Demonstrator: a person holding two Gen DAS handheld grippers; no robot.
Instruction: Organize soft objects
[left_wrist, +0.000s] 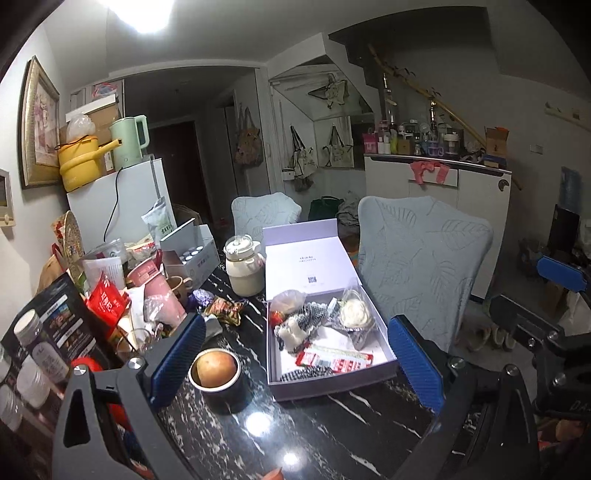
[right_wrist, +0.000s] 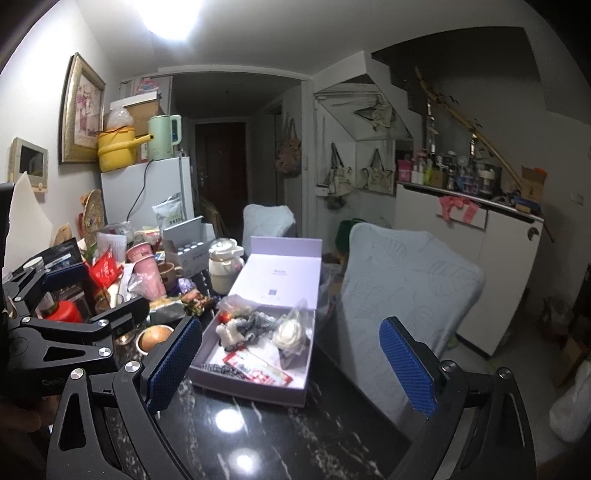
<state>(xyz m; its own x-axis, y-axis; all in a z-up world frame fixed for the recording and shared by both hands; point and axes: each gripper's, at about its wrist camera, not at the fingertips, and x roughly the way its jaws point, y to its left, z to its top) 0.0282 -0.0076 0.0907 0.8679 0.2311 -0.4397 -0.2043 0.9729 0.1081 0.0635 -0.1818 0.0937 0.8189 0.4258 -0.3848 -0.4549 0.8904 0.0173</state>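
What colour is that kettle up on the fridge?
Pale mint green kettle, seen best in the left wrist view.

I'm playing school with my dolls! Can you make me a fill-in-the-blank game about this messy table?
1. The white box on the table has its lid ____.
2. The round fruit sits inside a dark ____.
3. On the fridge, beside the green kettle, stands a pot coloured ____.
4. The left tongs and right tongs are both ____, holding nothing.

Missing words: open; cup; yellow; open

A lived-in home: fridge (left_wrist: 122, 206), cluttered dining table (left_wrist: 295, 424), covered chairs (left_wrist: 421, 266).
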